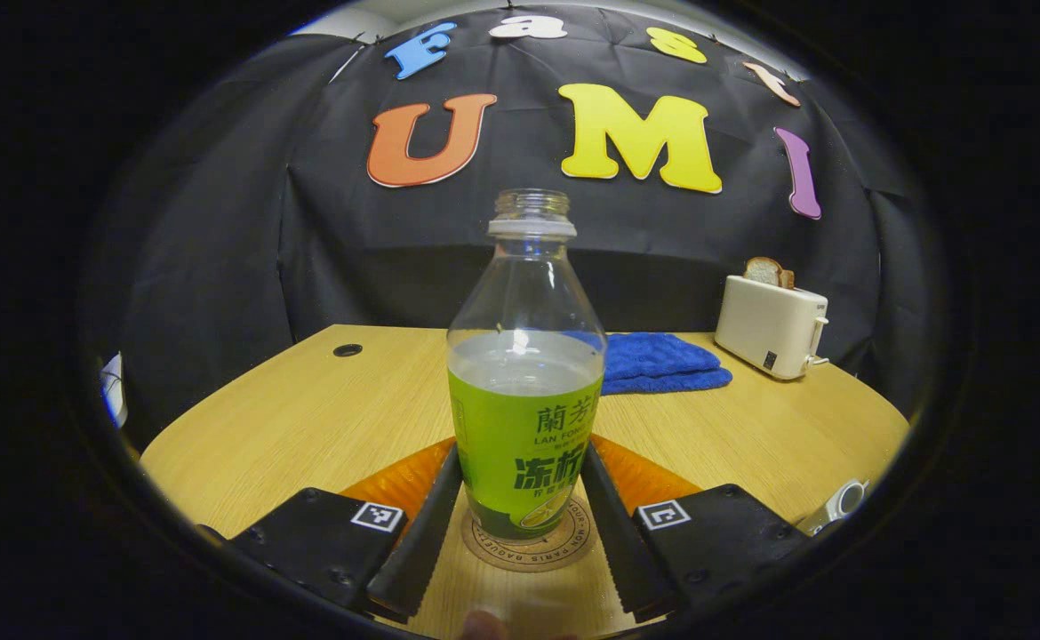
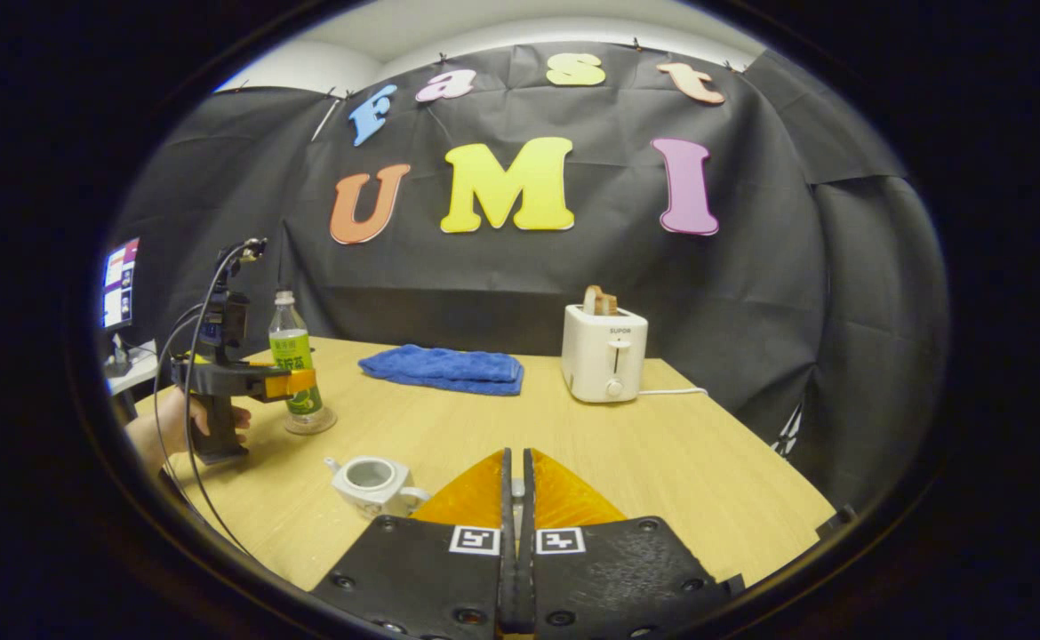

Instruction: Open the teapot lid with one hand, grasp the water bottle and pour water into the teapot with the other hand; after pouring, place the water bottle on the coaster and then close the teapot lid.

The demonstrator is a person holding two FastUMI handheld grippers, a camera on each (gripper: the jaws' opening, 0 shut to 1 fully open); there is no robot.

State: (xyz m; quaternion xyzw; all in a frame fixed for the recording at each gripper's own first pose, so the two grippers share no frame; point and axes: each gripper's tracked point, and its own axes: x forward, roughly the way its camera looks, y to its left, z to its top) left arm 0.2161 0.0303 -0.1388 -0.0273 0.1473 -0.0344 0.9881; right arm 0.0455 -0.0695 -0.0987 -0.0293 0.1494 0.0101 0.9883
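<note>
Your left gripper (image 1: 520, 524) has its fingers spread around the water bottle (image 1: 524, 400), which stands upright on the coaster (image 1: 529, 544); whether both fingers press it, you cannot tell. Your right gripper (image 2: 516, 507) is pressed together with a small piece between its fingers, just beside the lidless teapot (image 2: 373, 484), well apart from the coaster.

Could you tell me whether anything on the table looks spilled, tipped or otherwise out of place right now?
Nothing looks spilled or tipped. The uncapped water bottle stands upright on the coaster between the left gripper fingers. The teapot sits upright with its top open; its lid is not to be seen on the table.
</note>
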